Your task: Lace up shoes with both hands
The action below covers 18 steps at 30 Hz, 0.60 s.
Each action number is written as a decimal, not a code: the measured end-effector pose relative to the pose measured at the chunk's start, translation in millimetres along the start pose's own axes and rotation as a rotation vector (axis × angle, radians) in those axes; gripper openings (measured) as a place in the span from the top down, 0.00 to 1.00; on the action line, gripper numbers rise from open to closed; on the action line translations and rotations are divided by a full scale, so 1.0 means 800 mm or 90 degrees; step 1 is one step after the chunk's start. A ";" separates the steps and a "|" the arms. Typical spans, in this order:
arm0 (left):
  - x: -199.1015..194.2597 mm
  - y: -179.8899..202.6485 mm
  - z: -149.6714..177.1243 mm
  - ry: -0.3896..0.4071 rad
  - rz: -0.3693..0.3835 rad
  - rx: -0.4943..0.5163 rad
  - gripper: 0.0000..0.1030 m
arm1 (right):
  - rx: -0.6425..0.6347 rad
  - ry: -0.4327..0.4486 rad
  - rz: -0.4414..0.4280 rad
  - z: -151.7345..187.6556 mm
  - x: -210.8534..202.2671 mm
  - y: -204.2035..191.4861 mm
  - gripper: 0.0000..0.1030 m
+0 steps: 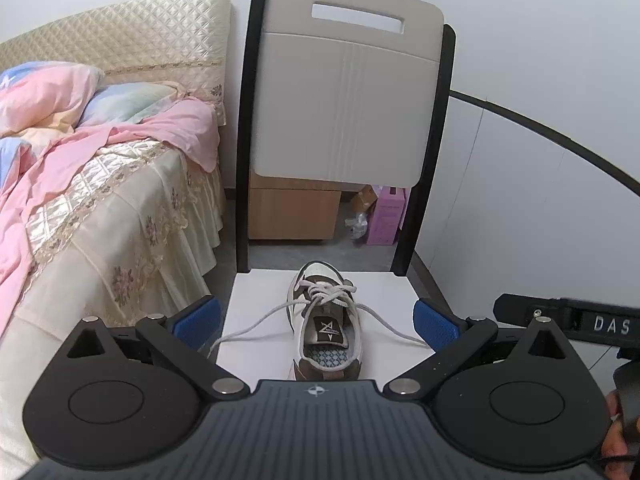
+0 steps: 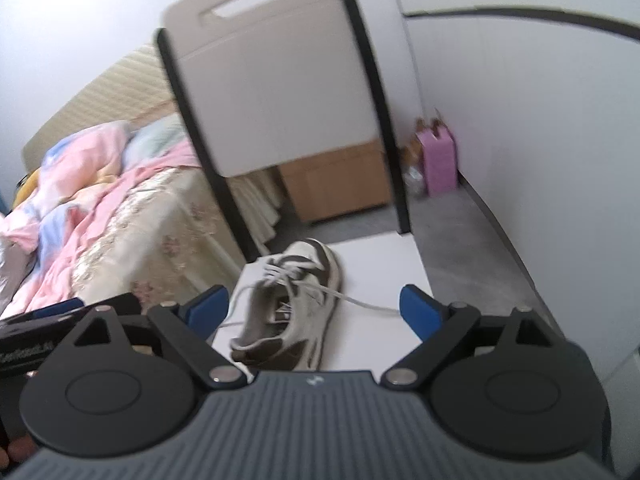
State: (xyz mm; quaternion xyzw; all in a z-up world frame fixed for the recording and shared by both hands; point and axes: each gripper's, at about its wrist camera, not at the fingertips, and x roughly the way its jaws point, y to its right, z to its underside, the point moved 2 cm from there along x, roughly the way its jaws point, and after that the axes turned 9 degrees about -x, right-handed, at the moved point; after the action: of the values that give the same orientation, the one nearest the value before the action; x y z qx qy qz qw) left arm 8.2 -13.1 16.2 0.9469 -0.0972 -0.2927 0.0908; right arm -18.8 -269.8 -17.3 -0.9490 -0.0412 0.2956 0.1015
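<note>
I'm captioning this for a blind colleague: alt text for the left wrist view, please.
A brown-and-white sneaker sits on a white chair seat, its loose lace ends trailing to both sides. The open left claw frames it, holding nothing; a bed stands left.

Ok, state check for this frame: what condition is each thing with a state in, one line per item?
shoe: upright on the chair seat, toe toward the backrest.
laces: threaded and crossed over the tongue, ends loose, trailing to either side on the seat.
left gripper: open, holding nothing.
right gripper: open, holding nothing.
chair: standing upright beside the bed.
bed: unmade, quilt rumpled.
</note>
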 end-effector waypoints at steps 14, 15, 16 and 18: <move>0.027 -0.012 0.001 -0.026 -0.046 -0.012 0.00 | -0.050 -0.023 0.004 0.004 0.030 -0.002 0.00; 0.028 -0.012 0.002 -0.029 -0.045 -0.012 0.00 | -0.056 -0.022 0.005 0.004 0.031 -0.004 0.00; 0.029 -0.013 0.003 -0.031 -0.045 -0.013 0.00 | -0.062 -0.021 0.006 0.004 0.031 -0.006 0.00; 0.030 -0.013 0.004 -0.038 -0.046 -0.013 0.00 | -0.070 -0.019 0.009 0.004 0.030 -0.008 0.00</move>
State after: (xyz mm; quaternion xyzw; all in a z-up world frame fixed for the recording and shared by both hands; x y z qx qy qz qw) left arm 27.5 -9.3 -1.7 0.9398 -0.0624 -0.3246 0.0871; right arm -1.0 -259.6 -31.7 -0.9489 -0.0524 0.3079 0.0464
